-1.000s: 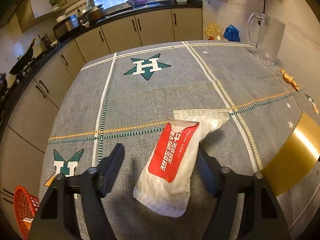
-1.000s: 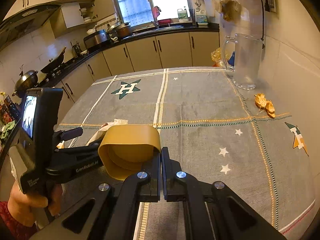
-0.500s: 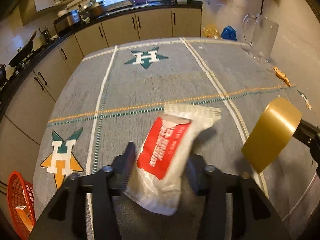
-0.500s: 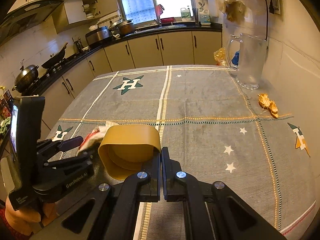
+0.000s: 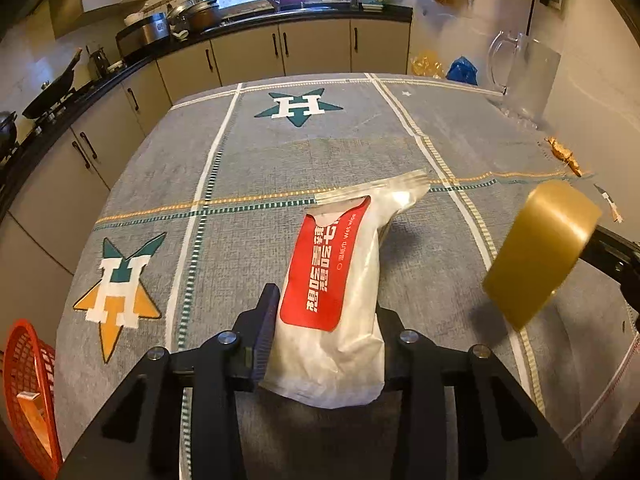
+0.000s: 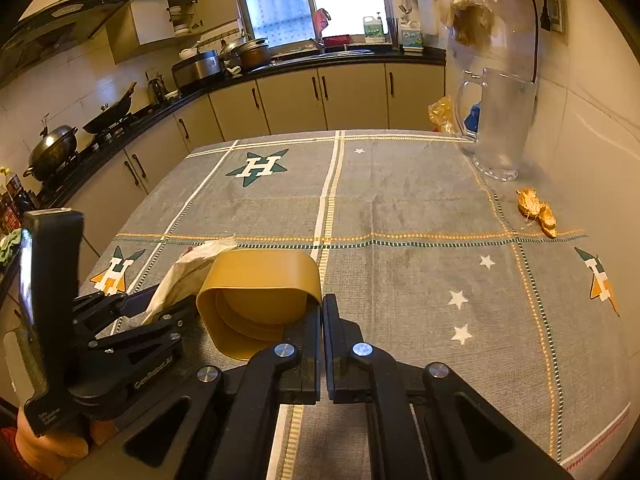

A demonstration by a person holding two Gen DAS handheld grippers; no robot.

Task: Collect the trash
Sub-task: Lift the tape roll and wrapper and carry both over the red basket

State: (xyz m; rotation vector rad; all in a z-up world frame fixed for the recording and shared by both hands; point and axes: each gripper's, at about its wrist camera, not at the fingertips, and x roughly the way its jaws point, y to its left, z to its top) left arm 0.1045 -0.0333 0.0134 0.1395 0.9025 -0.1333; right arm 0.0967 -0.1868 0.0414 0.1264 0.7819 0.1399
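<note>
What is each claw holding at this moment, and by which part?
The left claw grips the wet wipe packet across its lower half. The right claw pinches the yellow bin by its rim wall.

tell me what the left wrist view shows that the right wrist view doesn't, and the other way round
Only the left wrist view shows the red label on the wet wipe pack, pinched between the left gripper's fingers, and the red basket beside the table.

Only the right wrist view shows the yellow cup's open mouth, its rim clamped in the right gripper, and the range hood.

Both show the pack, the cup, the glass pitcher, the orange scrap and the tablecloth.
</note>
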